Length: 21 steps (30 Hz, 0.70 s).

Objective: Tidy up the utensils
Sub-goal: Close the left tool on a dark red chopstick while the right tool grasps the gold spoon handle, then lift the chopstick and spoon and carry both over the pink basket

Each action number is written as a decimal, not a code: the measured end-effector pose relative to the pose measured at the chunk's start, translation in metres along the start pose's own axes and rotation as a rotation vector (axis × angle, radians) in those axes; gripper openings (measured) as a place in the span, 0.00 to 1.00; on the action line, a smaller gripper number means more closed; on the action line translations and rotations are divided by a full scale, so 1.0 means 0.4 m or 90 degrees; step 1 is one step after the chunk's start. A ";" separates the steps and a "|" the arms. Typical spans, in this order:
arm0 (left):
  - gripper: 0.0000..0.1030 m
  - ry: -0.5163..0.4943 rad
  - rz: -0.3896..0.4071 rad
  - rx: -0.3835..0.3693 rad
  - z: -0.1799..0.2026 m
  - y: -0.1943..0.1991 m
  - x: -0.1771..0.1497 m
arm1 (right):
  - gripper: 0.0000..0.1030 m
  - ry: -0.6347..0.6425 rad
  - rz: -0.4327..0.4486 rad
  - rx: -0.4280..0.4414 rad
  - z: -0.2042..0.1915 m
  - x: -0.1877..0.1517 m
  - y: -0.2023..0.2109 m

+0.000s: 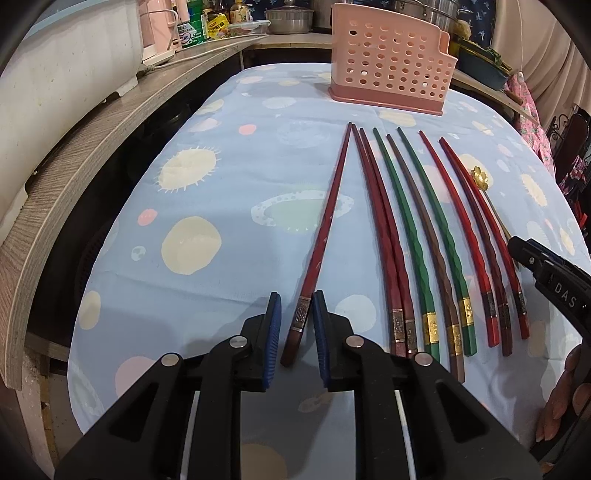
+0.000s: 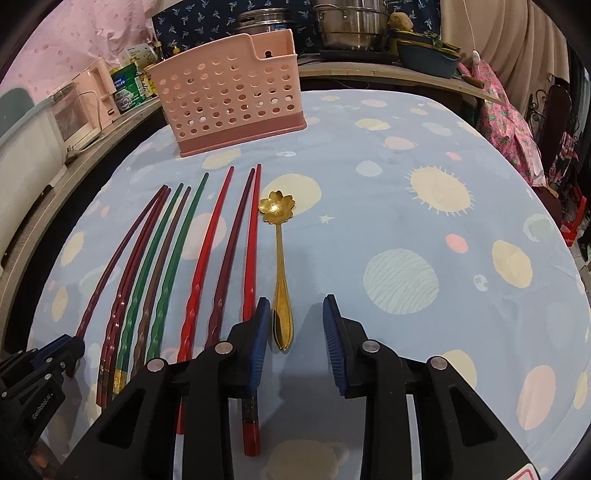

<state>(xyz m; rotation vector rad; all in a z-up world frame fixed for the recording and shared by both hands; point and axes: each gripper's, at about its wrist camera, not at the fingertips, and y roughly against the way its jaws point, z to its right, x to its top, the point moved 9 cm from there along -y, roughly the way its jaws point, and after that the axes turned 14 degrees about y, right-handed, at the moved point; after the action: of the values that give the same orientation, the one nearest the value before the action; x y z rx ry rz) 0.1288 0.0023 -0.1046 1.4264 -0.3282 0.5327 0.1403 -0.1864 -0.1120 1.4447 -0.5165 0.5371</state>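
Note:
Several chopsticks, dark red, green, brown and bright red, lie side by side on the blue tablecloth point(image 1: 221, 229). My left gripper point(image 1: 296, 300) is open, its blue pads on either side of the handle of the leftmost dark red chopstick point(image 1: 325, 236), not closed on it. My right gripper point(image 2: 295, 306) is open around the handle end of a gold flower-bowl spoon point(image 2: 279, 236), which lies right of the chopsticks; the spoon sits near the left pad. A pink perforated utensil holder point(image 1: 388, 62) point(image 2: 229, 96) stands at the far side of the table.
A wooden counter point(image 1: 74, 177) runs along the table's left with appliances and bottles. Steel pots point(image 2: 351, 26) and a blue basin point(image 2: 428, 55) stand on the shelf behind. The right gripper's body point(image 1: 546, 280) shows at the left view's right edge.

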 end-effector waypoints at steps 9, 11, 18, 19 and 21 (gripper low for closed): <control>0.14 0.003 -0.006 -0.009 0.003 0.001 0.001 | 0.10 -0.004 -0.004 -0.003 0.018 -0.011 0.010; 0.11 0.003 -0.011 -0.016 0.003 0.003 0.001 | 0.10 -0.009 -0.004 -0.001 0.022 -0.017 0.019; 0.08 0.007 0.004 -0.025 -0.001 0.038 0.009 | 0.10 -0.027 0.021 -0.003 0.051 -0.012 0.082; 0.08 0.008 0.008 -0.027 -0.001 0.048 0.012 | 0.10 -0.030 0.025 -0.001 0.056 -0.010 0.091; 0.07 0.010 0.017 -0.030 -0.003 0.064 0.020 | 0.10 -0.035 0.033 -0.001 0.064 -0.002 0.108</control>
<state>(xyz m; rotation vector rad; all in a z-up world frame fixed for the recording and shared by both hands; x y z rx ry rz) 0.1219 0.0060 -0.0790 1.3732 -0.3449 0.5543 0.1123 -0.2097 -0.0775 1.4510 -0.5990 0.5395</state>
